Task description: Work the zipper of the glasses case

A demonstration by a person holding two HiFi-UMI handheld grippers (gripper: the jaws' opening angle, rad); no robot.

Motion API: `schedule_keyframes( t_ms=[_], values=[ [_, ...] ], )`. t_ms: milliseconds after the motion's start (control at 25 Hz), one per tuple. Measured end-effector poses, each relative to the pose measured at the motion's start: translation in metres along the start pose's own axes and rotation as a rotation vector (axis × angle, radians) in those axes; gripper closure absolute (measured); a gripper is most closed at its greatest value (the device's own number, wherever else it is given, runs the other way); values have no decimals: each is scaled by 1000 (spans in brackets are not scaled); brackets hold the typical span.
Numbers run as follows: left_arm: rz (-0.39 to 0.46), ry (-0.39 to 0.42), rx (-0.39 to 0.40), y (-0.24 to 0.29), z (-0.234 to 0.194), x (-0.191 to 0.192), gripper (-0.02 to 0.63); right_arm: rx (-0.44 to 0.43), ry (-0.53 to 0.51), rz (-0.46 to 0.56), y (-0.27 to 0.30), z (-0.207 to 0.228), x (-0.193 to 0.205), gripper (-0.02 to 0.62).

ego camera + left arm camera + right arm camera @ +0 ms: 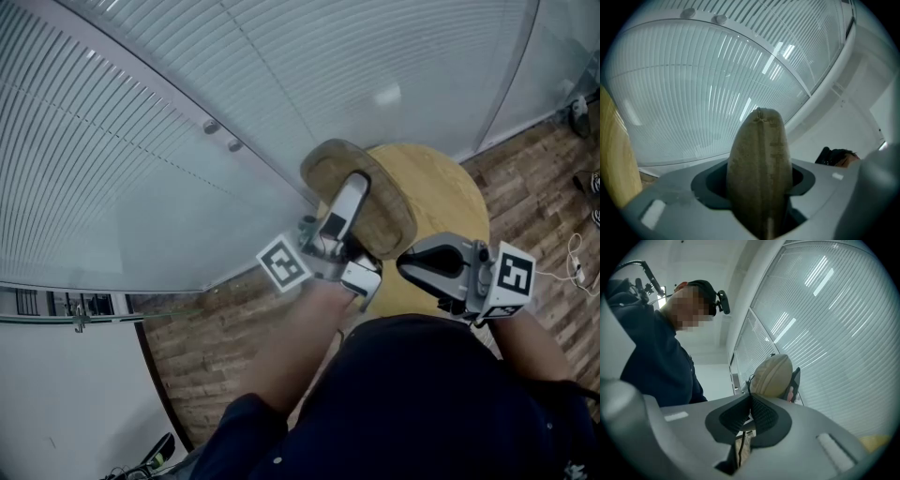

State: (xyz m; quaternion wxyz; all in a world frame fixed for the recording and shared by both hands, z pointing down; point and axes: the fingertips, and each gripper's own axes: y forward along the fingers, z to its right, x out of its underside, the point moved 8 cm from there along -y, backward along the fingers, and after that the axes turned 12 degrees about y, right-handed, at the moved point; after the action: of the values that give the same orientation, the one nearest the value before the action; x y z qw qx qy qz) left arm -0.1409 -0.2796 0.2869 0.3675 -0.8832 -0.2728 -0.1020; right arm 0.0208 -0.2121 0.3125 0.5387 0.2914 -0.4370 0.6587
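The tan oval glasses case (pixel 375 202) is held up in the air over the table. My left gripper (pixel 349 202) is shut on it; in the left gripper view the case (pixel 759 154) stands on edge between the jaws of that gripper (pixel 759 187), seam facing me. My right gripper (pixel 411 265) sits just right of and below the case. Its dark ribbed pads (pixel 761 411) meet, with the case (pixel 773 375) close beyond them. A thin dark cord (pixel 749 382) runs from the case's edge into the right gripper (pixel 750 404), and a pale strip (pixel 741 448) hangs below the pads.
A round wooden table (pixel 459 202) lies under the case. Frosted glass walls with blinds (pixel 187 141) stand behind it, and wooden flooring (pixel 534 187) runs to the right. The person's dark sleeves (pixel 403 403) fill the lower part of the head view.
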Motion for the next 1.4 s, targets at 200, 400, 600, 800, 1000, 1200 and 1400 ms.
schedule_keyframes(
  t_ms=[200, 400, 600, 800, 1000, 1200, 1400],
  values=[
    [13, 10, -23, -6, -2, -3, 304, 3, 6, -37, 1, 0, 8, 574],
    [-12, 125, -61, -16, -2, -19, 304, 5, 10, -124, -1, -7, 27, 444],
    [-141, 314, -206, -48, -15, -27, 304, 148, 40, -73, -28, 10, 23, 440],
    [-237, 453, -301, -63, -27, -21, 304, 337, 25, -15, -67, 28, 8, 441],
    [-428, 724, -383, -69, -33, -11, 304, 512, 10, -2, -101, 42, 3, 442],
    [-519, 851, -399, -74, -41, -9, 302, 607, 20, 27, -123, 50, 5, 442],
    [-615, 959, -419, -81, -46, 4, 302, 692, 26, 39, -144, 51, 10, 449]
  ],
)
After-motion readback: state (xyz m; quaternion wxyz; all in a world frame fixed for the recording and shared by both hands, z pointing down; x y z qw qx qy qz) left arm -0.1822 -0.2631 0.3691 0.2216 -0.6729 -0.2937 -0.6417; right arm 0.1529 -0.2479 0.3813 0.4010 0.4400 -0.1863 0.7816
